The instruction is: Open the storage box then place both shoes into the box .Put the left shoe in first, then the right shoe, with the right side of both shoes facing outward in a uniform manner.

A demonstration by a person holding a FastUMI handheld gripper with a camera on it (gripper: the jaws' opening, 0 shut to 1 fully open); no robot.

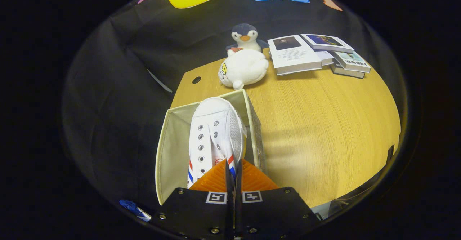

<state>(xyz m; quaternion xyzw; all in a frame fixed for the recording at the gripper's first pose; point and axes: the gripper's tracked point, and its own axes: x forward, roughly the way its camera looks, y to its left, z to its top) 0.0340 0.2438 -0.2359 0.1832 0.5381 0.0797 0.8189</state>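
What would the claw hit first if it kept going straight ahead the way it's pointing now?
The claw is shut on the white shoe, inside the storage box. Pushed straight on, the shoe's toe would probably meet the box's far wall first; depth is hard to judge.

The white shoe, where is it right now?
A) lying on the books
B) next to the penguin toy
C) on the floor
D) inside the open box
D: the white shoe sits within the walls of the open storage box, its heel edge pinched between the gripper fingers.
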